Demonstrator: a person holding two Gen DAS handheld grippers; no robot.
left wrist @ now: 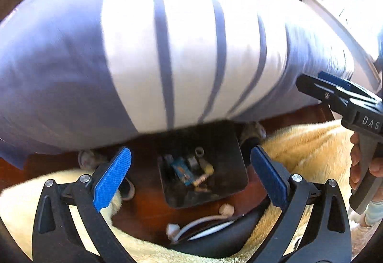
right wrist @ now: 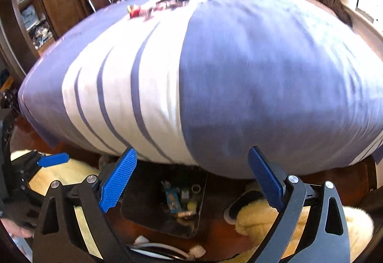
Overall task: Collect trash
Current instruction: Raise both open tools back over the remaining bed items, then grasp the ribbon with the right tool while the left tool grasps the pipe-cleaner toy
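Looking like a drop-off step: both the left hand-held gripper (left wrist: pixel 190 174) and right hand-held gripper (right wrist: pixel 192 176) hang wide open and empty over the black square trash bin (left wrist: pixel 203 174) on the floor, scraps inside. Next probably means reaching for the small litter (right wrist: pixel 153 8) on the striped blue-and-white bed (right wrist: pixel 215 71).

left gripper (left wrist: pixel 190 175) — jaws wide, empty | black bin (left wrist: pixel 203 181) below — trash inside

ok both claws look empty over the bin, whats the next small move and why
Probably swing the right claw up toward the red wrapper litter at the far end of the bed. Both claws, left too, stand open and empty above the black bin, which already holds scraps, and that litter is the only loose trash visible.
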